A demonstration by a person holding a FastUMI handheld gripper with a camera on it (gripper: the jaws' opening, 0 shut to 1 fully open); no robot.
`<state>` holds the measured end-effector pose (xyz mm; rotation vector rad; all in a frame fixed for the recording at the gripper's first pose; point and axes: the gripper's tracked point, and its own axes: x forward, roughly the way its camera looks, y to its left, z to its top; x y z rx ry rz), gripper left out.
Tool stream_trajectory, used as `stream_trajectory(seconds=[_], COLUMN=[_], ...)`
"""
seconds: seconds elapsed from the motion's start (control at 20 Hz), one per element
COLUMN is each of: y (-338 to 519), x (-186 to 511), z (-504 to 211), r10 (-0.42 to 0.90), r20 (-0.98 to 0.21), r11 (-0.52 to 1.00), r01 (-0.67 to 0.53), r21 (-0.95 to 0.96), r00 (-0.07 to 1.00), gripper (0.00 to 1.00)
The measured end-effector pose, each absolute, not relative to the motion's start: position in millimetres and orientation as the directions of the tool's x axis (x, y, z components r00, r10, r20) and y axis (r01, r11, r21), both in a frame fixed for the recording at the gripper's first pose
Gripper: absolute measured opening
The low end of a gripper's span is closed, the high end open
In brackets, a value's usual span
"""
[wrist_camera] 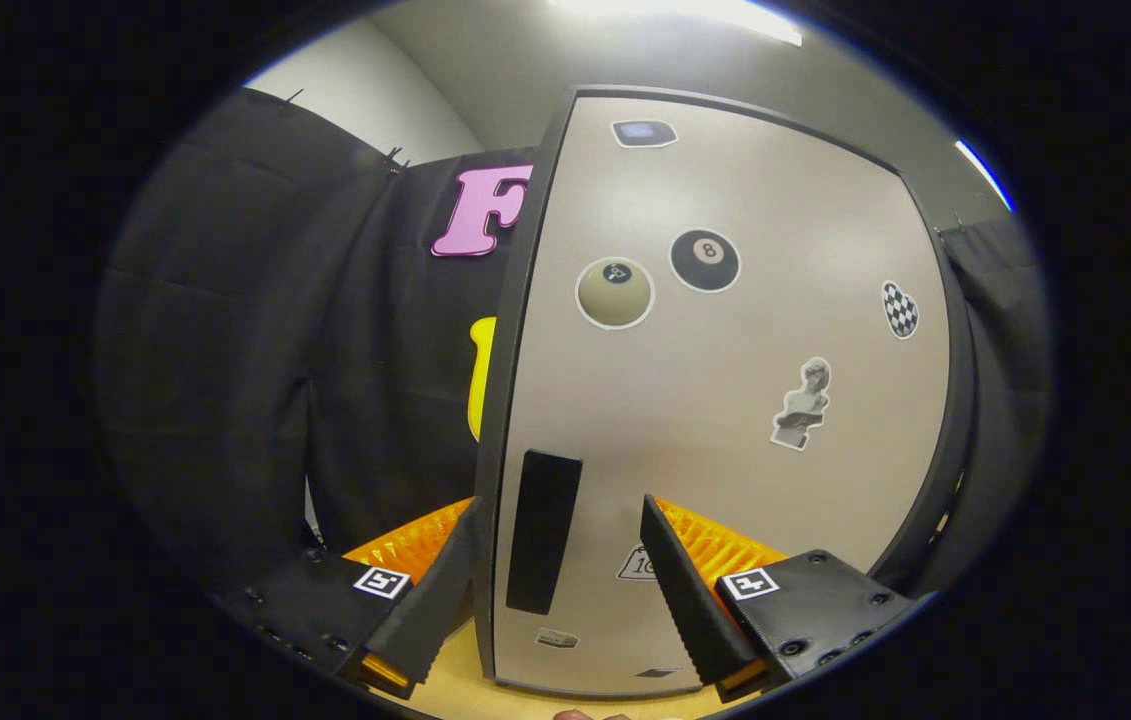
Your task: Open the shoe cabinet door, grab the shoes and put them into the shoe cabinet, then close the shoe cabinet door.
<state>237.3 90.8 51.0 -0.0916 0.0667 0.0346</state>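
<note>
Directly ahead of the gripper [560, 520] stands the shoe cabinet door [725, 400], a pale panel in a dark frame. It reads as closed or nearly so, though the exact gap cannot be judged. A dark, upright rectangular handle [543, 530] sits on the panel near its left edge, low down.

The gripper's fingers are spread wide apart. The left finger [435, 590] lies outside the left edge of the door frame, and the right finger [690, 590] lies over the panel to the right of the handle. The handle and the left frame edge thus fall between the two fingers. Whether either finger touches the door cannot be told; neither presses on the handle.

Several stickers are fixed to the panel:
- a pale ball sticker [615, 292] and a black eight-ball sticker [705, 260], side by side in the upper half;
- a checkered sticker [900, 308] near the right edge;
- a bust-figure sticker [803, 403] below it, toward the middle;
- a small dark badge [643, 132] near the top edge.

The cabinet stands on a light wooden surface [455, 680], visible below the door between the fingers. Black cloth [255, 350] hangs to the left of the cabinet and continues behind it on the right. A ceiling light [675, 15] glows above.
</note>
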Motion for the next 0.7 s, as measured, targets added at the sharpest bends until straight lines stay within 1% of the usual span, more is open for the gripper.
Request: stream_trajectory(seconds=[0.1, 0.3, 0.4, 0.45, 0.5, 0.55, 0.6, 0.65, 0.7], y=[94.8, 92.4, 92.6, 95.1, 98.9, 102.4, 101.7, 101.5, 102.0], x=[244.8, 256.5, 260.8, 258.7, 258.3, 258.9, 258.7, 258.1, 258.2], z=[44.2, 34.9, 32.9, 34.4, 33.1, 32.7, 33.0, 32.8, 32.4], r10=[0.025, -0.002, -0.004, 0.006, 0.010, 0.008, -0.017, -0.036, -0.050], r20=[-0.087, -0.114, -0.124, -0.133, -0.144, -0.153, -0.160, -0.170, -0.171], r11=[0.995, 0.996, 0.998, 0.999, 1.000, 1.000, 1.000, 0.999, 0.998], r01=[-0.033, -0.009, -0.005, -0.012, -0.014, -0.009, 0.018, 0.040, 0.058], r21=[-0.090, -0.092, -0.068, -0.046, -0.025, -0.008, 0.005, 0.019, 0.039], r00=[0.996, 0.994, 0.992, 0.991, 0.989, 0.988, 0.987, 0.985, 0.984], gripper=[0.98, 0.92, 0.75, 0.66, 0.63, 0.54, 0.48, 0.39, 0.37])
